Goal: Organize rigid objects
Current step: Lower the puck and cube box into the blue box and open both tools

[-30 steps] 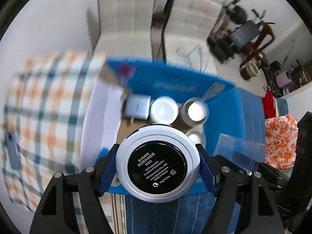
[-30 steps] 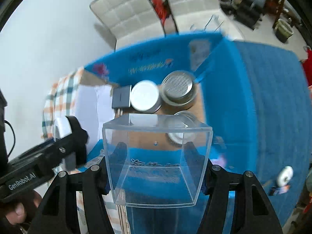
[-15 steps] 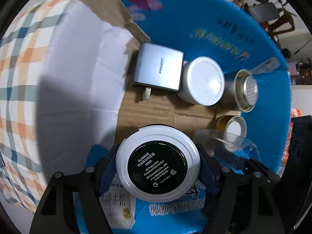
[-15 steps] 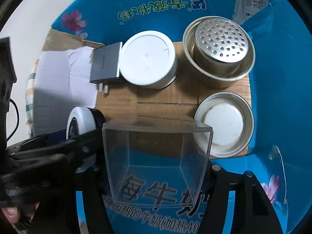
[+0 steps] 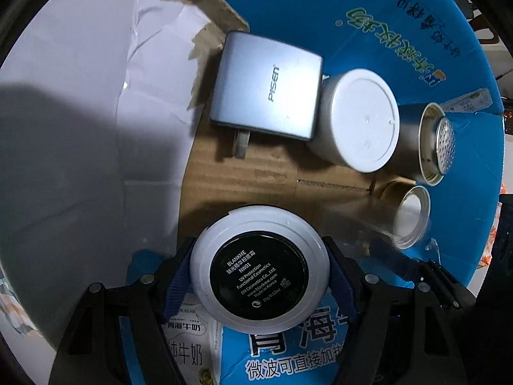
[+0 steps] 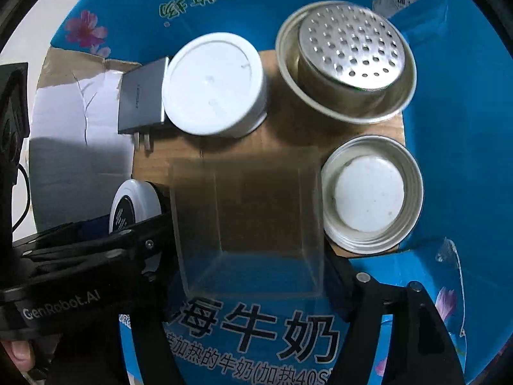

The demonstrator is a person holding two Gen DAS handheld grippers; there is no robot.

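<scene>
My left gripper (image 5: pixel 259 269) is shut on a round white cosmetic compact (image 5: pixel 259 269) with a black label, held low inside the blue cardboard box (image 5: pixel 368 6). It also shows in the right wrist view (image 6: pixel 133 207). My right gripper (image 6: pixel 250 237) is shut on a clear plastic square box (image 6: pixel 250 218), held inside the same box just right of the compact. On the box floor lie a grey PISEN charger (image 5: pixel 269 86), a white round jar (image 5: pixel 359 122), a perforated metal strainer cup (image 6: pixel 346 64) and a metal lid (image 6: pixel 372 192).
A white paper sheet (image 5: pixel 80 96) lines the left side of the box. The blue flaps with Chinese print (image 6: pixel 256 330) rise around both grippers. Bare brown cardboard floor (image 5: pixel 256 173) lies between the compact and the charger.
Both grippers have moved down into the box with their objects. The charger, jar and metal pieces now appear much closer.
</scene>
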